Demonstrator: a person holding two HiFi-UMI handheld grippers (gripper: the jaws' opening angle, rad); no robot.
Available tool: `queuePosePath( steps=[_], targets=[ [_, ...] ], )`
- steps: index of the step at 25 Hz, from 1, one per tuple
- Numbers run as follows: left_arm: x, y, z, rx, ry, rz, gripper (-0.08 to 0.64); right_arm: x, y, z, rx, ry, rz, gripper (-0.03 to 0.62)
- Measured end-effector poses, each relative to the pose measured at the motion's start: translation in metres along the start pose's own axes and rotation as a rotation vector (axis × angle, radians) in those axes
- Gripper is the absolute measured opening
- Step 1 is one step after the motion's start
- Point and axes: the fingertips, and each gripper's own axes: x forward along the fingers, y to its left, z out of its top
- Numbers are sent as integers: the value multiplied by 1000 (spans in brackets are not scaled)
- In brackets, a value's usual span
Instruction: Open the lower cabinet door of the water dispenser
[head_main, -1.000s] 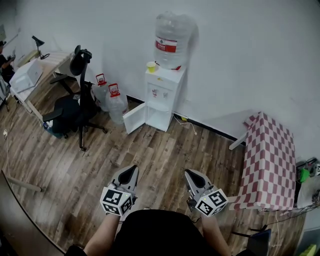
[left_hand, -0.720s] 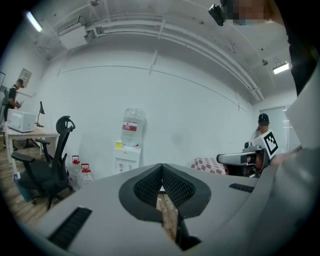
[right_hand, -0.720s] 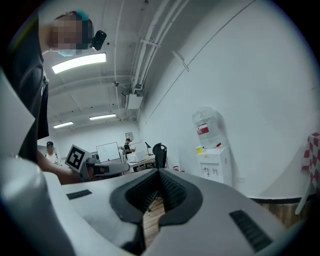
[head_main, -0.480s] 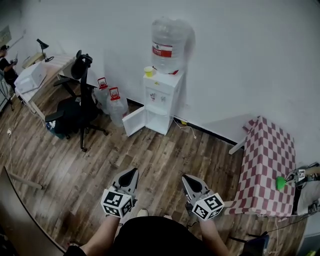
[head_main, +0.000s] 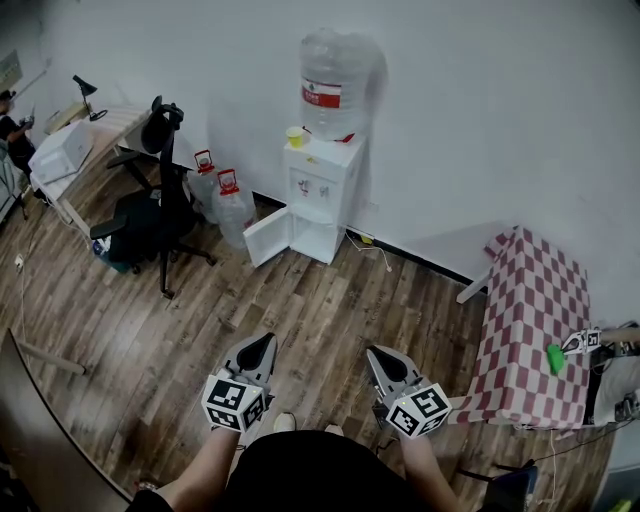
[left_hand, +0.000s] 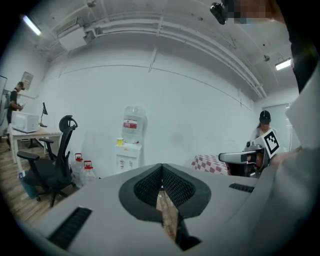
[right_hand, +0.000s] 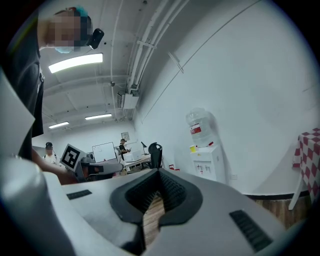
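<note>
The white water dispenser (head_main: 322, 195) stands against the far wall with a large bottle (head_main: 335, 85) on top and a yellow cup (head_main: 294, 135) beside it. Its lower cabinet door (head_main: 268, 236) is swung open to the left. My left gripper (head_main: 262, 345) and right gripper (head_main: 380, 356) hover side by side over the wooden floor, far short of the dispenser, both shut and empty. The left gripper view shows the left gripper (left_hand: 161, 167) aimed toward the dispenser (left_hand: 127, 155). In the right gripper view the dispenser (right_hand: 209, 162) stands to the right of the right gripper (right_hand: 159, 172).
A black office chair (head_main: 150, 215) and two water jugs (head_main: 222, 198) stand left of the dispenser. A desk (head_main: 85, 135) is at far left, a red-checkered table (head_main: 535, 320) at right. A cable (head_main: 378, 252) trails along the floor by the dispenser's base.
Both grippers have drifted a little across the floor and stay shut. The dispenser's door stays open as before.
</note>
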Motion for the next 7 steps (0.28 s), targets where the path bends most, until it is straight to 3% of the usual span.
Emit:
queuePosePath(
  steps=[7],
  targets=[
    [-5,7,1,-2,-2,4,14,4,3,3,-5,-4,0,21]
  ],
)
